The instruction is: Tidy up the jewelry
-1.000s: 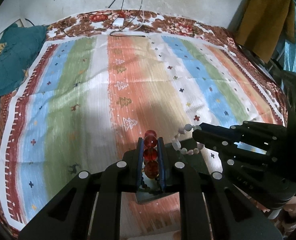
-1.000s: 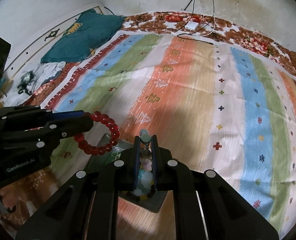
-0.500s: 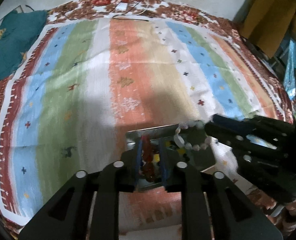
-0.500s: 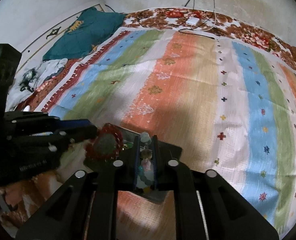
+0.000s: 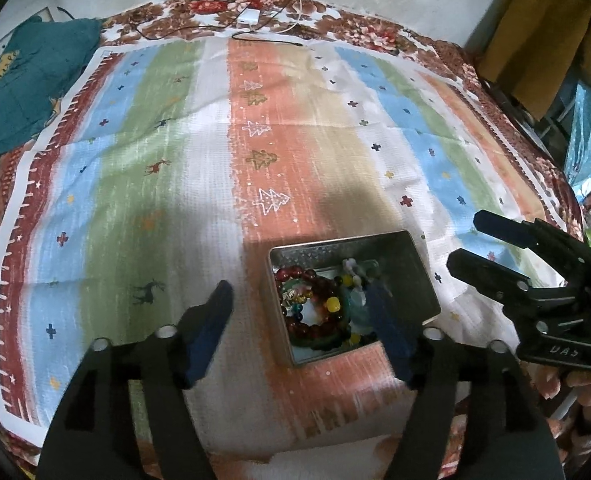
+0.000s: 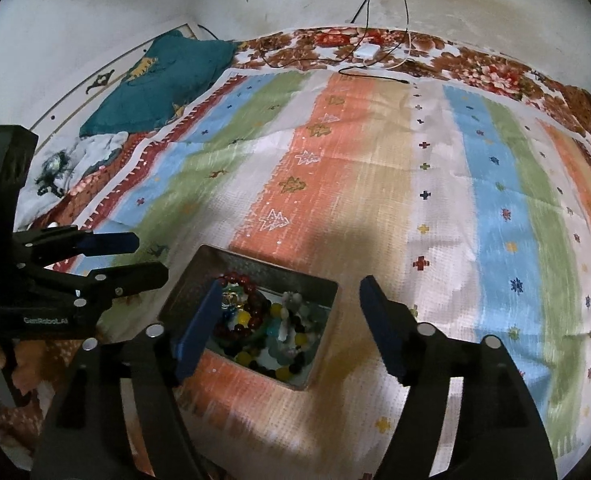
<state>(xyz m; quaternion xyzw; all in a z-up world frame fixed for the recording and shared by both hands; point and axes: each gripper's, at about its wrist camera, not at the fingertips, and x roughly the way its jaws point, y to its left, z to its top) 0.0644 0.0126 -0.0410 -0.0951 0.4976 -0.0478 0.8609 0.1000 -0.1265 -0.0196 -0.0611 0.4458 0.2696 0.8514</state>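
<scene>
i hold both tongs apart and empty over the tin near the bed's front edge. left tongs straddle its left wall; right tongs sit nearer, right over the beads. tin's long axis runs front to back.

"GenRobot.AI" in white on left claw body

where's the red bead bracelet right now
The red bead bracelet lies inside the metal tin, on its left side in the left wrist view, beside the yellow beads, with both grippers open above.
</scene>
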